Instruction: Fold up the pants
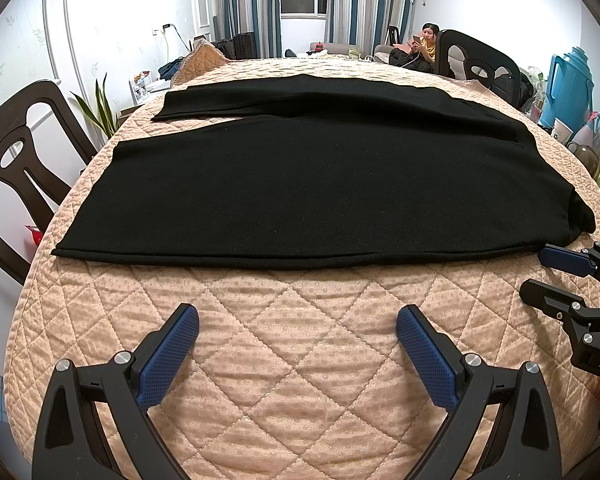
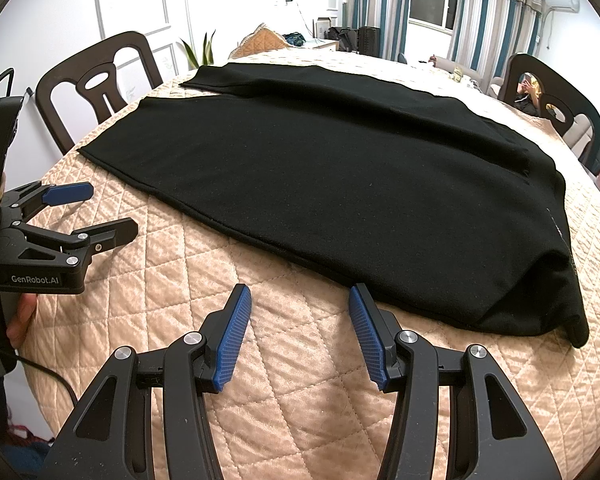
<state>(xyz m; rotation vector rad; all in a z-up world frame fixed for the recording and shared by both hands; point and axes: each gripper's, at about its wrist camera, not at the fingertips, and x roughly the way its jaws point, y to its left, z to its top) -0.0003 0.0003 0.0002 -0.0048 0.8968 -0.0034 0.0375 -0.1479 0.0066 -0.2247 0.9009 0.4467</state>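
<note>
Black pants (image 1: 300,184) lie spread flat on the quilted peach table cover (image 1: 300,360), legs to the left, waist at the right. They also show in the right wrist view (image 2: 360,176). My left gripper (image 1: 298,320) is open and empty, a little short of the near leg's hem edge. My right gripper (image 2: 300,300) is open and empty, its right fingertip (image 2: 358,300) at the near edge of the pants by the waist end. The right gripper also shows at the right of the left wrist view (image 1: 540,276). The left gripper shows at the left of the right wrist view (image 2: 112,212).
Dark wooden chairs stand at the table's left (image 1: 16,160) and far right (image 1: 476,60). A person (image 1: 424,46) sits on a sofa beyond. A blue thermos (image 1: 568,88), cups and clutter sit at the right table edge. A plant (image 1: 100,108) stands at the left.
</note>
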